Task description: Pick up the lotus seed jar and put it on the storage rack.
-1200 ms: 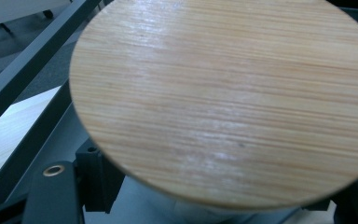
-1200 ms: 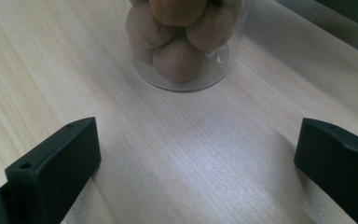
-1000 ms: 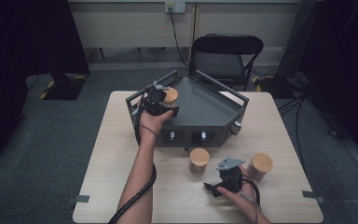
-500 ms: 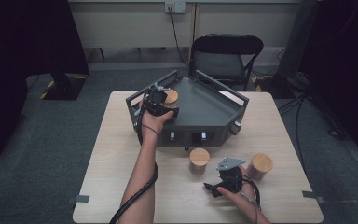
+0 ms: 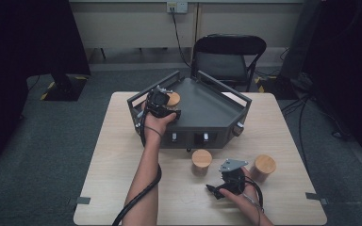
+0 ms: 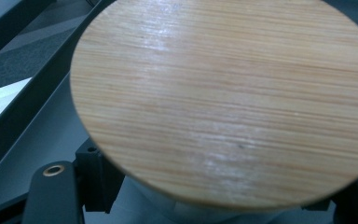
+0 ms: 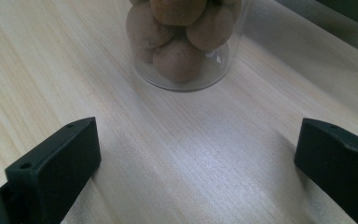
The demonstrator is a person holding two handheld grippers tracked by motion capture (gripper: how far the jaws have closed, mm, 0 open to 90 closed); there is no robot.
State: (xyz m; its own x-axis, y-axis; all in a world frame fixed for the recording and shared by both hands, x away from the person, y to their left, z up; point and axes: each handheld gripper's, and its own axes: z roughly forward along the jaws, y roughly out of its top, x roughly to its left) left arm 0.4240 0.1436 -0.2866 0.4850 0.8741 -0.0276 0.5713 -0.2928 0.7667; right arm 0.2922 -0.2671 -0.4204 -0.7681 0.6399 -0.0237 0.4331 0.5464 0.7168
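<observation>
Left tongs clamp wooden-lidded jar over the tray, forearm outstretched; right tongs gape.

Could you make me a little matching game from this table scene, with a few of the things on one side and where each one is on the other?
Things:
1. jar in the left gripper
2. middle jar
3. right-hand jar
4. right gripper

Places or states:
A. on the bare table just in front of the grey tray
B. jaws wide apart, nothing between them, low over the wood
C. over the grey tray's far left corner, clamped below its wooden lid
D. on the table near the right edge, beside the person's right hand

Pairs: 1-C, 2-A, 3-D, 4-B
</observation>
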